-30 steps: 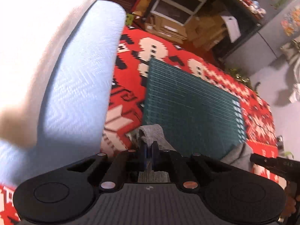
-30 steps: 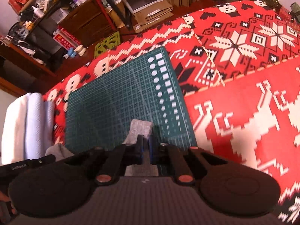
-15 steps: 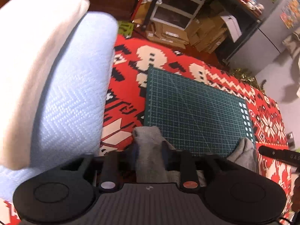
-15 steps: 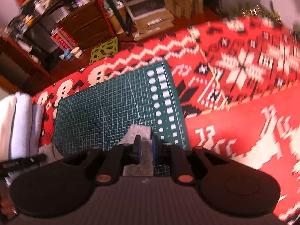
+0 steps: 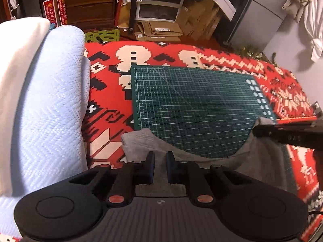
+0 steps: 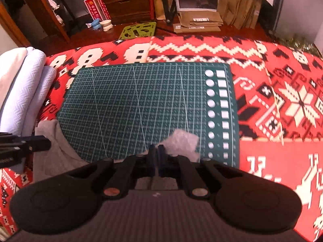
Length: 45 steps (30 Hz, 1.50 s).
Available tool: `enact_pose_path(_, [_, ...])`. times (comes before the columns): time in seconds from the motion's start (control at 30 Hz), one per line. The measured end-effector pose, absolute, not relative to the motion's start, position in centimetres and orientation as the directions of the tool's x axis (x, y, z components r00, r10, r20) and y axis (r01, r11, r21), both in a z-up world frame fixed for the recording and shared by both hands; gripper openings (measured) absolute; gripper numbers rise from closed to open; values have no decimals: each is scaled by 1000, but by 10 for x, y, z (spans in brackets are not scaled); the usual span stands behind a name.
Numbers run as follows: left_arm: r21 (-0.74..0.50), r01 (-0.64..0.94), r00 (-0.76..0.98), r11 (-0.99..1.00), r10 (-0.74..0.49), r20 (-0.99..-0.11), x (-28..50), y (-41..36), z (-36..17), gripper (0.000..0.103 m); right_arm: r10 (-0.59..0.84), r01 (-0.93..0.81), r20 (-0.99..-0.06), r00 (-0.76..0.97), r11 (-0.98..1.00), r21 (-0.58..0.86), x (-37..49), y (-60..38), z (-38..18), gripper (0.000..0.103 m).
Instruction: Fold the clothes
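Observation:
A grey garment (image 5: 262, 157) hangs between my two grippers over the near edge of a green cutting mat (image 5: 191, 100), its top edge sagging in the middle. My left gripper (image 5: 160, 167) has its fingers close together with grey cloth between them, and a limp corner pokes out beyond the tips. My right gripper (image 6: 157, 159) is shut on the other end, where a blurred grey corner (image 6: 181, 143) sticks out over the mat (image 6: 141, 104). Each gripper shows as a black bar at the edge of the other's view.
A stack of folded white and light-blue towels (image 5: 50, 100) stands close on the left, also visible as the towel stack (image 6: 24, 84). The mat lies on a red patterned blanket (image 6: 282, 161). Shelves, drawers and cardboard boxes (image 5: 161, 30) stand beyond the far edge.
My left gripper went from shut to wide open, then narrowed on the cloth again. Both views now take in more of the mat, and the garment stretches wider between the grippers.

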<state>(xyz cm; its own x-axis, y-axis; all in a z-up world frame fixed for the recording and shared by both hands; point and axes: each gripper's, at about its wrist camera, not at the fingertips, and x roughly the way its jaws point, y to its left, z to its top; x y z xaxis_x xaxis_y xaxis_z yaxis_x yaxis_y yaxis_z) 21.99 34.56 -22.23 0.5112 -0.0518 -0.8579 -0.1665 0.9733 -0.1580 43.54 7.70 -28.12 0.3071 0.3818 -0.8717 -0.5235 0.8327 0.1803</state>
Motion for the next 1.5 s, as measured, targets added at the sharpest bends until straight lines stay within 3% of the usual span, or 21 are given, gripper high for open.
enact_pose_path(0.17, [-142,-143,520,980,-48,-853,227,346,-221,12,391,-504,-866,312,841,198,446,81,-281,2])
enact_pose_path(0.27, [-147,-139,526,979,-53,-849,227,346,-214,12,398,-484,-852,341,851,204,447,73,-268,11])
enact_pose_path(0.5, [-150,-129,543,980,-57,-838,229,348,-203,12,378,-450,-856,352,871,200,455,53,-264,11])
enact_pose_path(0.57, [-153,-128,547,980,-59,-835,230,348,-201,18,375,-444,-856,356,874,198,457,49,-263,13])
enact_pose_path(0.63, [-156,-128,550,979,-61,-833,230,349,-198,28,383,-448,-848,367,872,200,455,48,-257,18])
enact_pose_path(0.73, [-161,-125,554,979,-66,-830,229,349,-193,29,395,-458,-841,369,865,205,445,45,-247,26])
enact_pose_path(0.9, [-172,-98,558,980,-89,-825,202,339,-181,39,409,-466,-836,365,858,216,415,34,-229,57])
enact_pose_path(1.0, [-176,-73,555,982,-106,-825,184,332,-181,40,412,-461,-835,364,859,223,393,26,-225,74])
enact_pose_path(1.1, [-177,-61,546,982,-116,-830,171,328,-188,37,404,-468,-837,370,859,207,374,23,-224,80])
enact_pose_path(1.17, [-173,-57,541,983,-115,-833,166,325,-192,29,397,-457,-835,381,866,204,366,21,-224,83])
enact_pose_path(1.23, [-168,-46,543,985,-117,-831,166,323,-196,23,399,-450,-826,398,870,203,360,19,-222,83])
enact_pose_path(1.33, [-165,-29,544,986,-123,-830,168,320,-202,23,390,-459,-819,421,870,179,355,20,-218,79])
enact_pose_path(1.4, [-190,-35,528,981,-143,-837,170,320,-209,23,390,-461,-819,420,870,178,356,21,-219,70])
enact_pose_path(1.5, [-223,-43,515,974,-170,-840,170,321,-215,5,398,-468,-818,415,865,183,360,23,-221,54])
